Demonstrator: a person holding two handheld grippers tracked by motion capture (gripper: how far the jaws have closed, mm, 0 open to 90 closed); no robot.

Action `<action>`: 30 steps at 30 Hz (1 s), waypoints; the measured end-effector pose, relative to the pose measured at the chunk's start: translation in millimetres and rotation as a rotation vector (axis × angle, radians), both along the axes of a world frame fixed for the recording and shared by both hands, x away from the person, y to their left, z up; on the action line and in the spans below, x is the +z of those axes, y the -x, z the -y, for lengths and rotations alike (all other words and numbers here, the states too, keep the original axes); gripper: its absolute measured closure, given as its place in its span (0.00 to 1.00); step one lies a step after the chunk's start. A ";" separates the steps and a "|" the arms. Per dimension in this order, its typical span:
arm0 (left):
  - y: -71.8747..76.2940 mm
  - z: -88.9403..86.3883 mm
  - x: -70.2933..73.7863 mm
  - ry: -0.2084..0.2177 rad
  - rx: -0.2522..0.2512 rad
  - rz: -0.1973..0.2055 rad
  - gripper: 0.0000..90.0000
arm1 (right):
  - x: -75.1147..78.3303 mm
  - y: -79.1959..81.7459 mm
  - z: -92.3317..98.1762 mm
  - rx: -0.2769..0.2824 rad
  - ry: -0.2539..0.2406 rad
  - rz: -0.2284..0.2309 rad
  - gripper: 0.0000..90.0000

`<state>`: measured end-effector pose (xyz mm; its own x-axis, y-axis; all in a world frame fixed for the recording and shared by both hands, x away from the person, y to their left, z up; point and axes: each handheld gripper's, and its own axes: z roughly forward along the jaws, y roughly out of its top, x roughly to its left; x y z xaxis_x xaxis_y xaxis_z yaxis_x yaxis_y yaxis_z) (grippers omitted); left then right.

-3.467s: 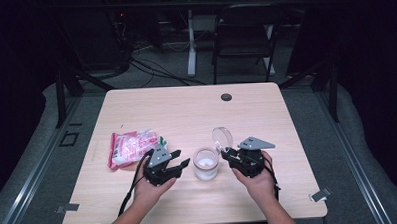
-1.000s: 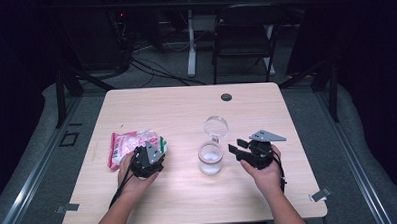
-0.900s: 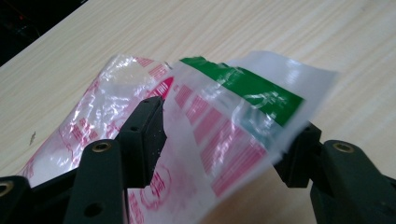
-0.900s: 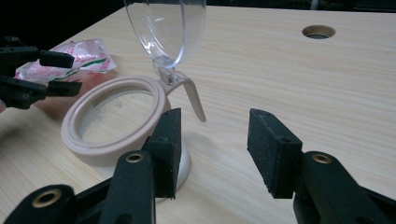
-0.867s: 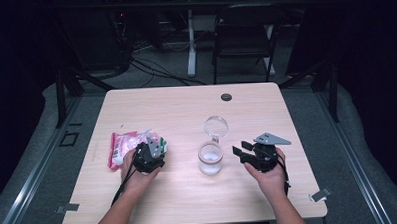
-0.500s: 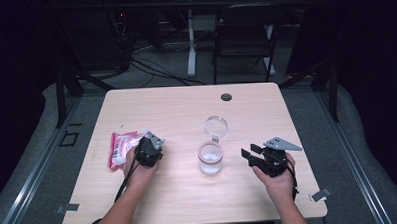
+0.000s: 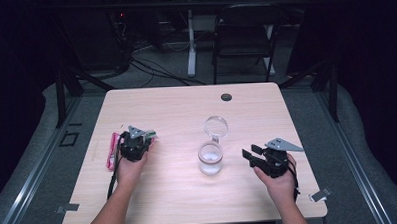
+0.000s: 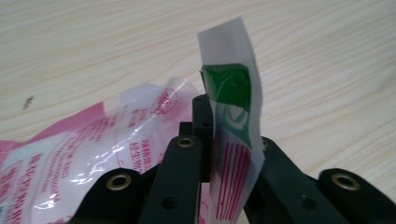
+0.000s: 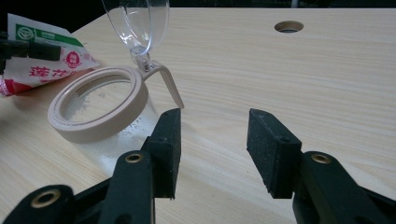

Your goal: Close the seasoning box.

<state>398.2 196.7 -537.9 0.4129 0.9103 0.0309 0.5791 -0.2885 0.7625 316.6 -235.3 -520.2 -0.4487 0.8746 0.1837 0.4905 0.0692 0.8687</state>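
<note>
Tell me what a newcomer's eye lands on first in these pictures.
First, the pink and white plastic packet at the table's left side, its green-printed corner pinched upright in the left hand-held gripper. Next, the clear jar mid-table with its hinged lid flipped open. The right hand-held gripper waits open beside it, holding nothing.

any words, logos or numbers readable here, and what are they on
Clear plastic packet with pink and green print: red characters "莲花" beside a round red logo, and a white circular mark on its green corner.
Same packet's side, in the left gripper view: lines of red Chinese print, too warped to read.
Nothing else carries text.
</note>
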 end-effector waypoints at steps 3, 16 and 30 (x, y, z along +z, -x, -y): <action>2.2 -7.4 5.8 0.025 0.009 0.019 1.00 | 0.0 0.1 0.5 0.002 -0.003 0.001 0.61; 19.9 -49.9 39.1 0.105 0.056 0.103 1.00 | 0.6 -3.9 -1.4 0.010 -0.013 0.001 0.61; 14.1 -115.0 95.2 0.051 0.183 0.141 1.00 | 0.3 -16.7 -7.6 0.044 -0.055 -0.008 0.61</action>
<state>384.2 311.7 -442.7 0.2356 0.9714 0.0287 0.5051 -0.1476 0.8503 333.2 -227.7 -519.8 -0.4850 0.8424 0.2350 0.4947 0.0427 0.8680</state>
